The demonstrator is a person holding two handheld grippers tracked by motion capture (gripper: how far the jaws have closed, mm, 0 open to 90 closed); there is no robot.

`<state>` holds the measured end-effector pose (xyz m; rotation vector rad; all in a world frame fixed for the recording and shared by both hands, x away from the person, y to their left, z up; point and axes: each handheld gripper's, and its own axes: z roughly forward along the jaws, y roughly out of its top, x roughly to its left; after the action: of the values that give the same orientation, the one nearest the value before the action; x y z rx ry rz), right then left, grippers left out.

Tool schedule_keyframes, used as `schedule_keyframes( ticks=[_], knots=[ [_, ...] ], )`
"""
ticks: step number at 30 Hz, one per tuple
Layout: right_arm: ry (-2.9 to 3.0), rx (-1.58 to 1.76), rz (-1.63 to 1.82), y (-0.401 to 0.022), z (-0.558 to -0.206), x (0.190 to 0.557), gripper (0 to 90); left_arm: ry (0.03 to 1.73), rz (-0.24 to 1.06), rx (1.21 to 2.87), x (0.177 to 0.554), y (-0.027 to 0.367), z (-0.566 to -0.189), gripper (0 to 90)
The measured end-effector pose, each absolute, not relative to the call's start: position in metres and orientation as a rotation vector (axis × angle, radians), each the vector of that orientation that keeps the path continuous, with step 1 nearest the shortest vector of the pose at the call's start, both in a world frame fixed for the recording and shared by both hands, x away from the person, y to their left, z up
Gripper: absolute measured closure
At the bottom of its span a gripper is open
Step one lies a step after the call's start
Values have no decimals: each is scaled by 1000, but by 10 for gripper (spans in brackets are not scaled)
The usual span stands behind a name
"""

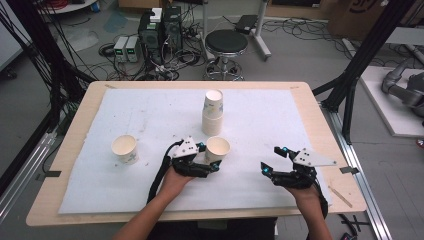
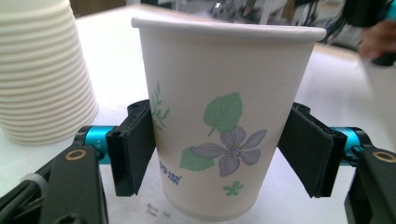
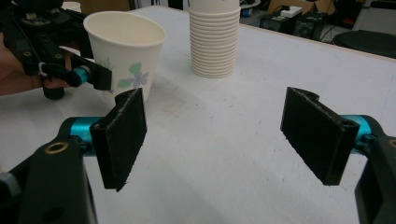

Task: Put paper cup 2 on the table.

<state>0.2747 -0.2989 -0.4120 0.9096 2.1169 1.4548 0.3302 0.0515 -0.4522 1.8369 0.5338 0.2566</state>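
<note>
A white paper cup (image 1: 218, 146) with a leaf-and-flower print stands upright on the white sheet near the table's middle. My left gripper (image 1: 212, 156) is shut on it; in the left gripper view its black pads (image 2: 135, 147) press on both sides of the cup (image 2: 224, 93). Just behind it rises a tall stack of paper cups (image 1: 213, 112). My right gripper (image 1: 272, 160) hovers to the right, open, with nothing between its pads (image 3: 121, 135). The right gripper view shows the held cup (image 3: 126, 46) and the stack (image 3: 215, 42) farther off.
A single paper cup (image 1: 125, 148) stands alone at the left of the white sheet (image 1: 150, 110). The wooden table edge (image 1: 310, 100) frames the sheet. A black stool (image 1: 226, 42) and cabling lie on the floor beyond the table.
</note>
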Motion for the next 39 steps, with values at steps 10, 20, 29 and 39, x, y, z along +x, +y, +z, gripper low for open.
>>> schedule_keyframes(
  ticks=[10, 20, 29, 39],
  knots=[
    [2121, 920, 1454, -299, -412, 275, 230, 576, 301, 1960, 327, 46, -453, 303],
    [2118, 920, 1456, -300, -412, 274, 230, 585, 279, 2012, 323, 56, -452, 301],
    [2119, 919, 1459, -299, -411, 274, 230, 613, 250, 1998, 320, 66, -454, 220],
    [2113, 923, 1444, -301, -411, 274, 230, 630, 251, 1913, 308, 103, -449, 206]
  ],
)
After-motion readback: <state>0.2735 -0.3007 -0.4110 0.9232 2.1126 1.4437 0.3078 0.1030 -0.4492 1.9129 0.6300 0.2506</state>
